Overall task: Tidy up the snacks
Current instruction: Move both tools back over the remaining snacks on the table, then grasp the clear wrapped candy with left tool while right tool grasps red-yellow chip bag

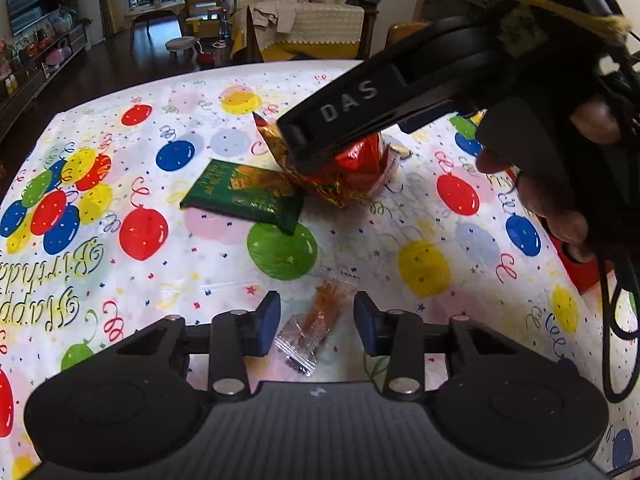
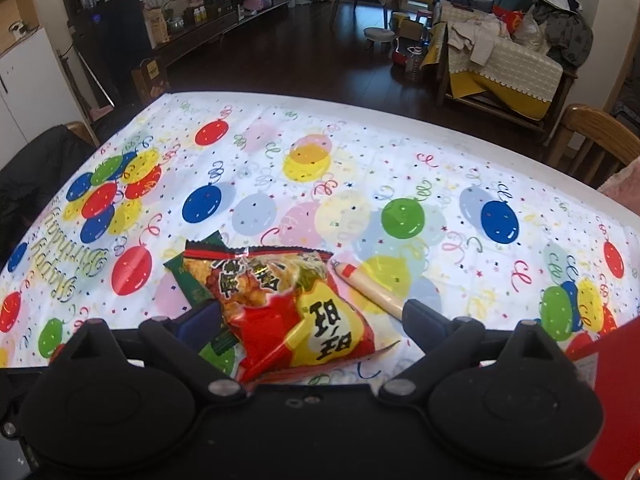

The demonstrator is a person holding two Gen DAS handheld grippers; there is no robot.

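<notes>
Balloon tablecloth (image 1: 160, 288); left claw (image 1: 316, 322) open astride clear sachet (image 1: 316, 320), right claw (image 2: 312, 320) wide around red bag (image 2: 304, 308).

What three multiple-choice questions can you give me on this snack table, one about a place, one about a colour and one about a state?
1. Where does the green packet lie?
A. partly under the red snack bag
B. clamped in a gripper
C. standing upright

2. What colour is the snack in the small clear packet between the fingers of the left gripper?
A. blue
B. orange
C. white

3. How does the right gripper stand?
A. shut on the green packet
B. shut on nothing
C. open, a finger on each side of the red snack bag

Answers: 1 A, the bag overlaps part of it; 2 B, orange pieces show through the wrap; 3 C, both fingers stand apart from the bag.
</notes>
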